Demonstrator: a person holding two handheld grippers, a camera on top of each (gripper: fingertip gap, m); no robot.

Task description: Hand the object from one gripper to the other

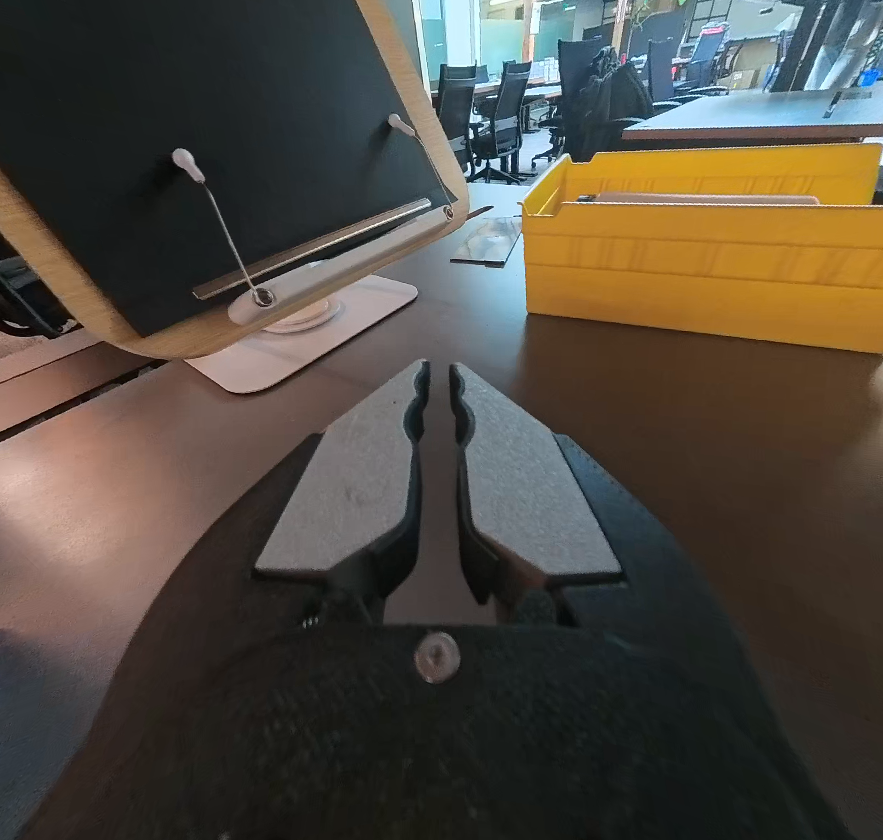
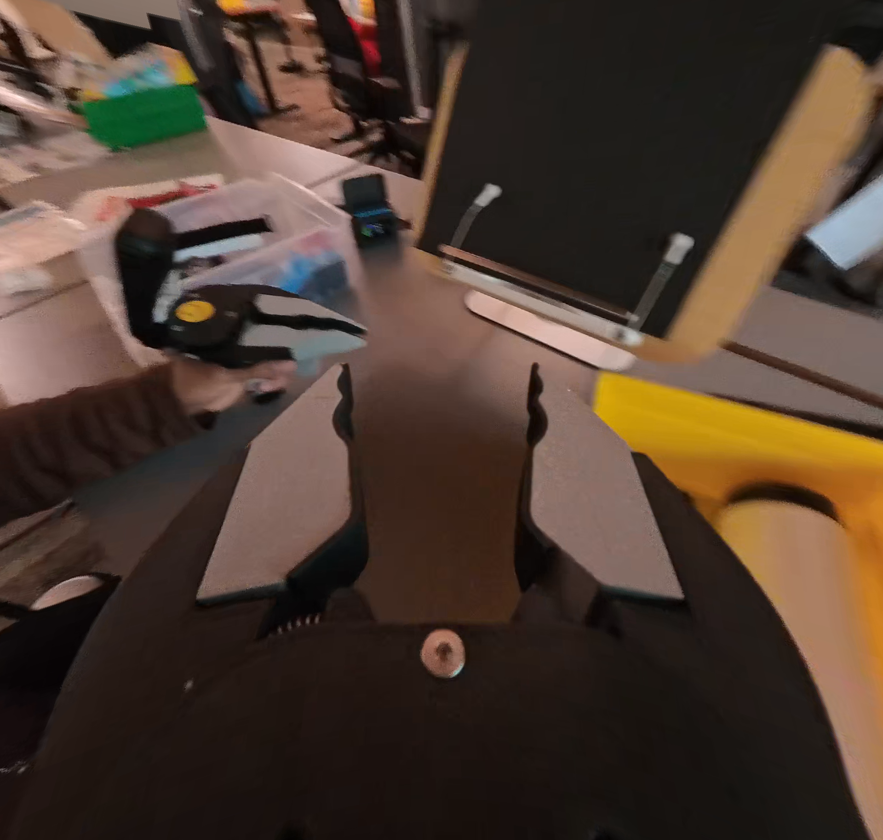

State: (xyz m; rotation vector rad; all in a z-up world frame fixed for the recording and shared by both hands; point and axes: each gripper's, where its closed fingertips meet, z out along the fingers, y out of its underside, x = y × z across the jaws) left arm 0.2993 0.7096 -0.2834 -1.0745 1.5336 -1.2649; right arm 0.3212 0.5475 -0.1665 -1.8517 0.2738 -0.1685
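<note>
My left gripper [image 1: 438, 368] hovers low over the dark table, jaws almost together with nothing between them. It also shows at the left of the right wrist view [image 2: 286, 325], held by a hand in a brown sleeve [image 2: 71, 435]. My right gripper [image 2: 438, 373] is open and empty, pointing along the table towards the book stand. A tan object [image 1: 693, 198] lies inside the yellow bin [image 1: 693, 282], to the right of my left gripper. In the blurred right wrist view a tan rounded object [image 2: 774, 554] sits in the yellow bin [image 2: 693, 435], just right of my right gripper.
A book stand [image 1: 215, 100] with a black face, wooden rim and white base stands ahead left; it also shows in the right wrist view [image 2: 597, 124]. A flat shiny plate [image 1: 487, 244] lies behind it. A clear plastic box [image 2: 267, 224] and a green box [image 2: 143, 117] sit far left. Across from one pair of fingers to the other is roughly 20 cm. The tan rounded object [image 2: 774, 554] is closer to my right gripper, around 25 cm from its tips; the left tips are 35 cm off.
</note>
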